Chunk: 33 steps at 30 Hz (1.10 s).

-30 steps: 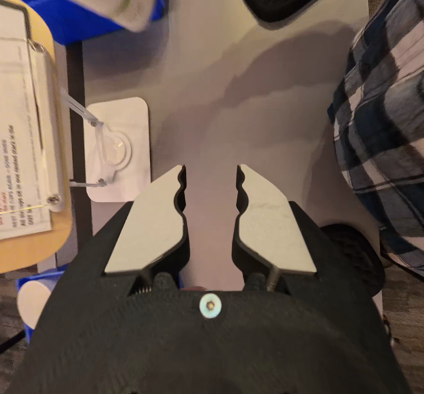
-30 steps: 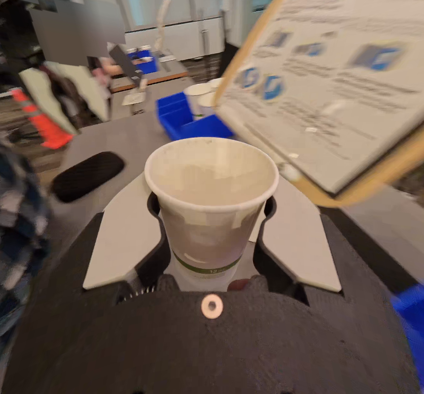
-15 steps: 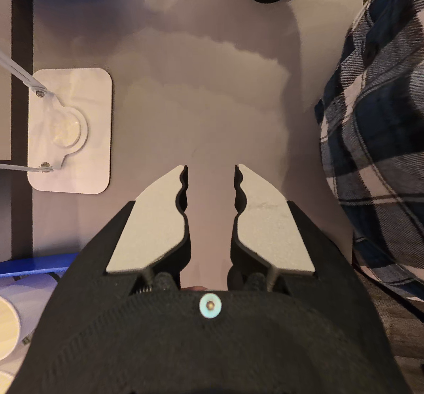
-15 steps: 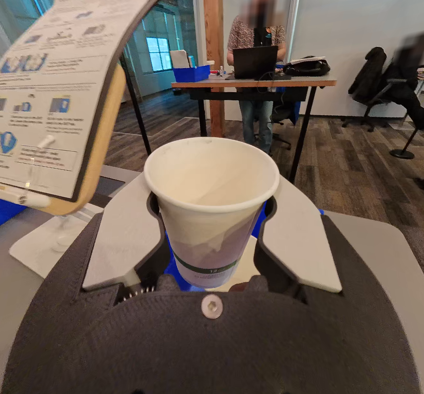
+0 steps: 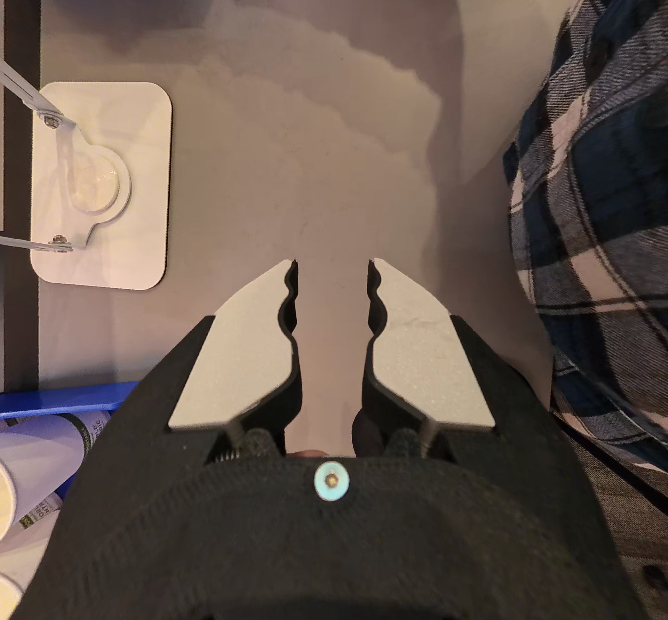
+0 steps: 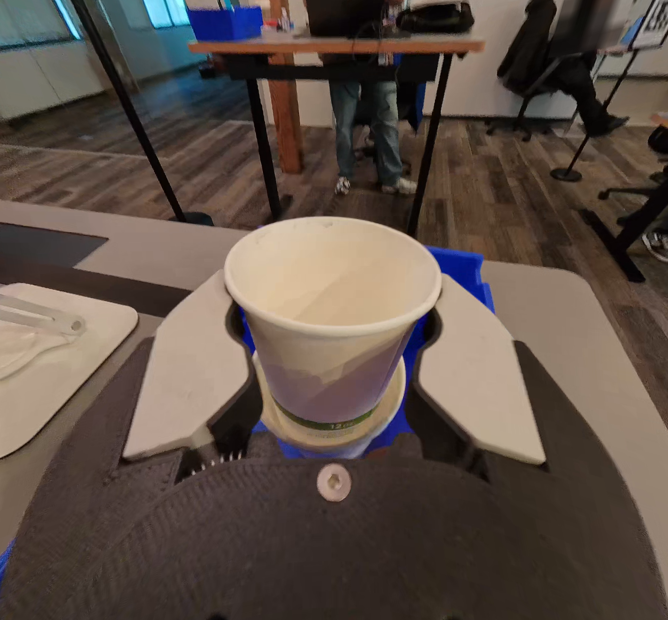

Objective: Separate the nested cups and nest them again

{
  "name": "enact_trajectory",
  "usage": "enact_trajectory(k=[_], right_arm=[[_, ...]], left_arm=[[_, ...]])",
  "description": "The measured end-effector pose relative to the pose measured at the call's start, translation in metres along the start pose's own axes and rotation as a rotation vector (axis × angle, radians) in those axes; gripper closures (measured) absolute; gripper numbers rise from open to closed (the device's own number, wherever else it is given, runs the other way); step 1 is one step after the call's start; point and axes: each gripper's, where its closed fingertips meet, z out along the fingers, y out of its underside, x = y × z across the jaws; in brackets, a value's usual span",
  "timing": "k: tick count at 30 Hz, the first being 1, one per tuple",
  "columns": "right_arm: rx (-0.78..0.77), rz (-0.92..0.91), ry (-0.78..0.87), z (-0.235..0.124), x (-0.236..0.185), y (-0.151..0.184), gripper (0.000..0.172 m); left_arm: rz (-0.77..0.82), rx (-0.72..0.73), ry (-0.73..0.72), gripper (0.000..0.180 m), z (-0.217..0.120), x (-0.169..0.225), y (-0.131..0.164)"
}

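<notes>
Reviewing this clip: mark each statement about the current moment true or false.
1. Nothing lies between the left tool's fingers. True.
2. The paper cup between the right tool's fingers lies on its side. False: it stands upright, mouth up.
3. That cup's bottom sits in the mouth of a second cup below it. True.
4. The bin under the cups is red. False: it is blue.
5. A white stand base lies on the grey table. True.
</notes>
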Motion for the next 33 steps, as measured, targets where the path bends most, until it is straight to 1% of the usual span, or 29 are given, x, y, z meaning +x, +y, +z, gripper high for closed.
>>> enact_trajectory(k=[1,2,5,9,11,13,15,17,21,23,26,28,31,33], right_arm=[[-0.034,0.005,0.016,0.002,0.001,0.006,0.058],[-0.061,0.005,0.024,0.002,0.001,0.012,0.051],[-0.092,-0.005,0.038,-0.001,-0.002,0.019,0.047],[-0.091,-0.029,0.044,-0.010,-0.006,0.018,0.047],[-0.080,-0.047,0.045,-0.017,-0.010,0.013,0.047],[-0.071,-0.084,0.033,-0.026,-0.020,0.007,0.049],[-0.061,-0.135,0.017,-0.035,-0.033,0.002,0.050],[-0.056,-0.181,-0.006,-0.044,-0.047,-0.001,0.052],[-0.050,-0.232,-0.053,-0.061,-0.075,-0.004,0.053],[-0.042,-0.258,-0.074,-0.069,-0.089,-0.006,0.054],[-0.027,-0.291,-0.097,-0.079,-0.108,-0.013,0.056],[-0.019,-0.290,-0.116,-0.084,-0.119,-0.016,0.056],[-0.017,-0.297,-0.142,-0.090,-0.133,-0.016,0.057],[-0.016,-0.304,-0.152,-0.093,-0.139,-0.016,0.057]], left_arm=[[0.001,-0.002,0.001,0.144,0.000,0.000,0.000],[0.000,-0.003,0.002,0.144,0.001,0.000,0.001],[-0.005,-0.002,-0.002,0.144,0.001,-0.002,0.002],[-0.037,0.002,-0.041,0.143,-0.004,-0.014,0.008],[-0.078,-0.001,-0.088,0.141,-0.009,-0.029,0.016],[-0.125,-0.021,-0.193,0.140,-0.019,-0.055,0.031],[-0.188,-0.045,-0.308,0.140,-0.033,-0.084,0.052],[-0.256,-0.095,-0.413,0.138,-0.048,-0.113,0.080],[-0.344,-0.187,-0.566,0.135,-0.073,-0.161,0.139],[-0.374,-0.263,-0.622,0.133,-0.083,-0.182,0.171],[-0.386,-0.362,-0.662,0.134,-0.089,-0.207,0.215],[-0.394,-0.413,-0.656,0.135,-0.087,-0.219,0.238],[-0.376,-0.458,-0.645,0.142,-0.081,-0.234,0.261],[-0.379,-0.465,-0.625,0.148,-0.076,-0.240,0.270]])
